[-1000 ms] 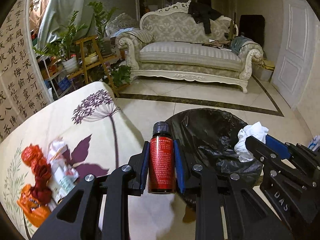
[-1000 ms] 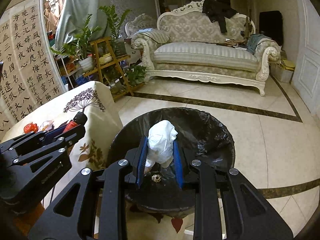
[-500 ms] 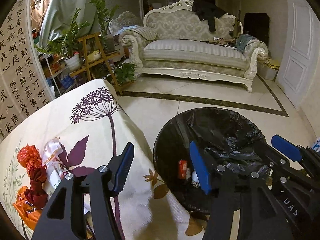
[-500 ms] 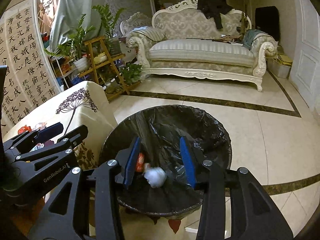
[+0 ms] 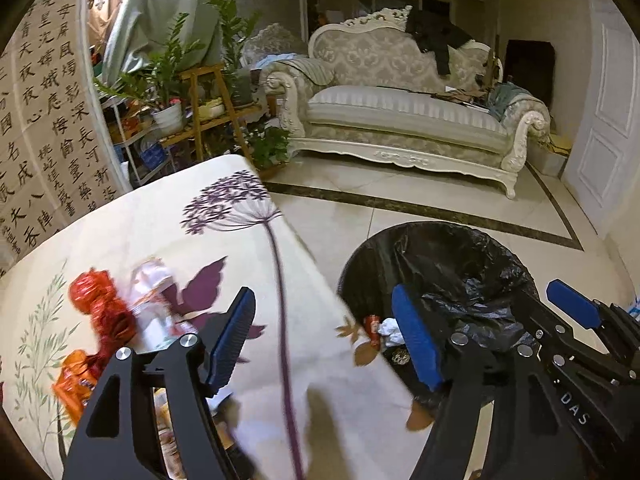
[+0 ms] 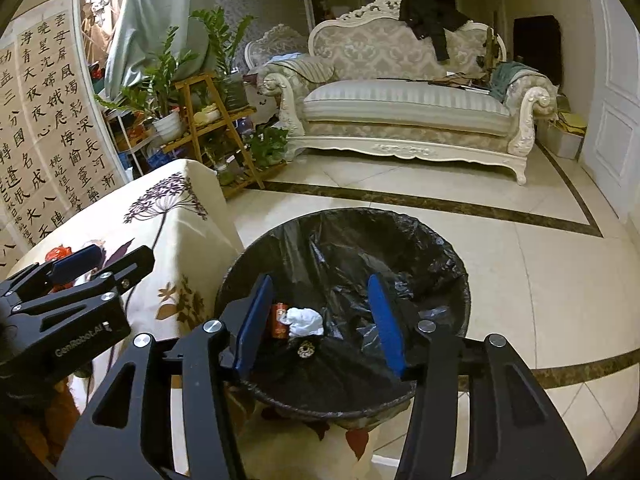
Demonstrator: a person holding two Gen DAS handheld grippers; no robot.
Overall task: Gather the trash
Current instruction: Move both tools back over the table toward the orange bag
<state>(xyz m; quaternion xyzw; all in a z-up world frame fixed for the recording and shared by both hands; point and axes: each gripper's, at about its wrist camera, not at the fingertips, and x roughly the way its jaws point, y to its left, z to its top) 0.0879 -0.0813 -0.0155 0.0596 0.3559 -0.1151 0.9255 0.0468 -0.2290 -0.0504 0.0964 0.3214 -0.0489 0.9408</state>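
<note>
A round bin with a black liner (image 6: 440, 264) stands on the floor beside the table (image 5: 132, 236). Inside it lie a red bottle (image 6: 279, 319) and a crumpled white tissue (image 6: 303, 321); both also show in the left wrist view, the bottle (image 5: 372, 326) and the tissue (image 5: 390, 327). My right gripper (image 6: 320, 322) is open and empty above the bin. My left gripper (image 5: 324, 338) is open and empty over the table's edge. Red wrappers (image 5: 100, 308), a white wrapper (image 5: 154, 300) and an orange packet (image 5: 76, 380) lie on the tablecloth, left of the left gripper.
A cream sofa (image 5: 404, 116) stands at the far wall with clothes on it. Potted plants on a wooden stand (image 5: 200, 92) are at the left, next to a calligraphy panel (image 5: 44, 120). A white door (image 5: 608, 128) is at the right. Tiled floor surrounds the bin.
Both grippers opened. The red bottle left the left gripper and the white tissue left the right gripper; both now lie in the bin. The left gripper swung left toward the table.
</note>
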